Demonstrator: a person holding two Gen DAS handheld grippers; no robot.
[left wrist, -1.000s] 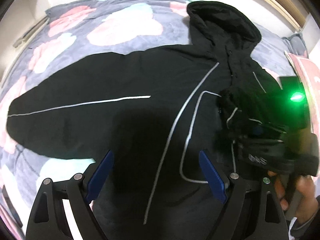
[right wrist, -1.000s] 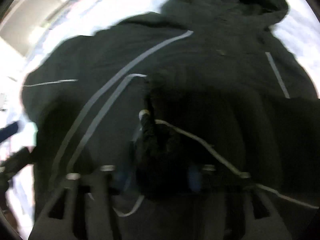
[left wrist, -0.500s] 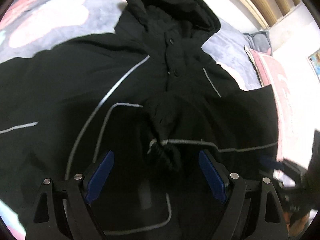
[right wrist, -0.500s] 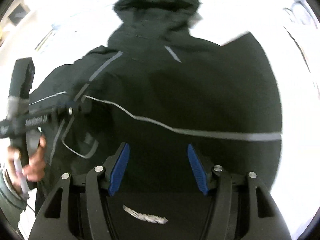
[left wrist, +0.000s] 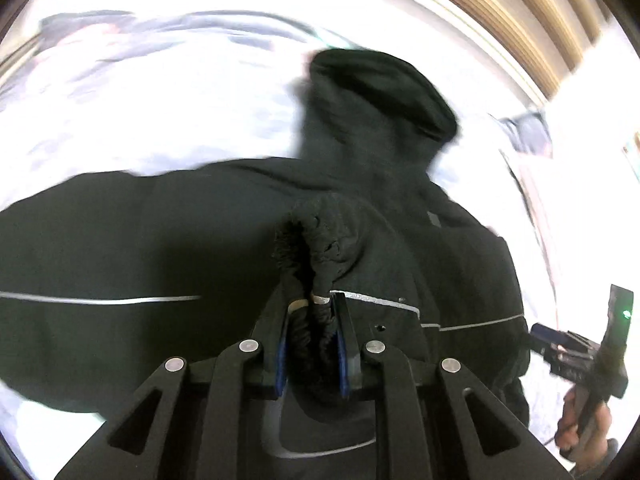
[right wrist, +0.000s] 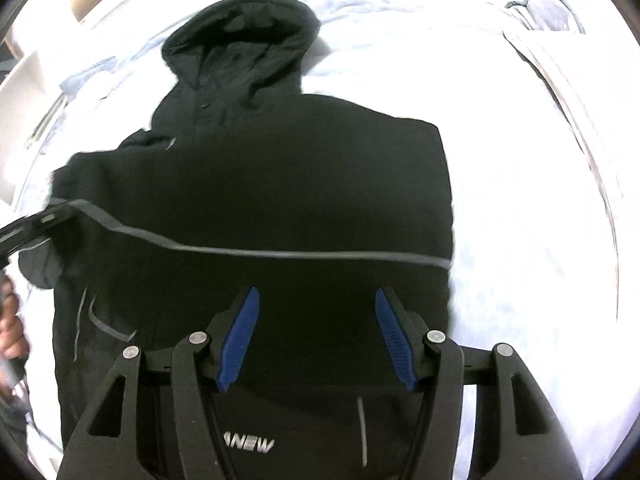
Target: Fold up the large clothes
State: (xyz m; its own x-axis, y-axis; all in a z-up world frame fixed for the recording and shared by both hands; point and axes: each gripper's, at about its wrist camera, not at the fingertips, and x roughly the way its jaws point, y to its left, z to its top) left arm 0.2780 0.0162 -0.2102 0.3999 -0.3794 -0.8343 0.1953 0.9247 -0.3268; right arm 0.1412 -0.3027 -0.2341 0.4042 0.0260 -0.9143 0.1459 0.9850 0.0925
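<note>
A black hooded jacket (left wrist: 120,240) with thin grey stripes lies spread on the bed, hood (left wrist: 380,88) at the far end. One sleeve is folded across the body, and its knitted cuff (left wrist: 320,232) sticks up between the blue pads of my left gripper (left wrist: 314,304). That gripper's jaws are closing, and the pads press on the cuff. My right gripper (right wrist: 316,296) hangs open over the jacket's (right wrist: 300,180) lower right part with nothing between its fingers. It also shows at the right edge of the left wrist view, as the right gripper (left wrist: 576,352) in a hand.
The bed cover (right wrist: 520,200) around the jacket is washed out to white. A pillow (left wrist: 528,136) lies at the far right, below a wooden slatted headboard (left wrist: 520,12). A hand (right wrist: 10,332) shows at the left edge of the right wrist view.
My left gripper went from wide open to pinched on the sleeve cuff and swung toward it. My right gripper let the cuff go and moved off to the jacket's right side.
</note>
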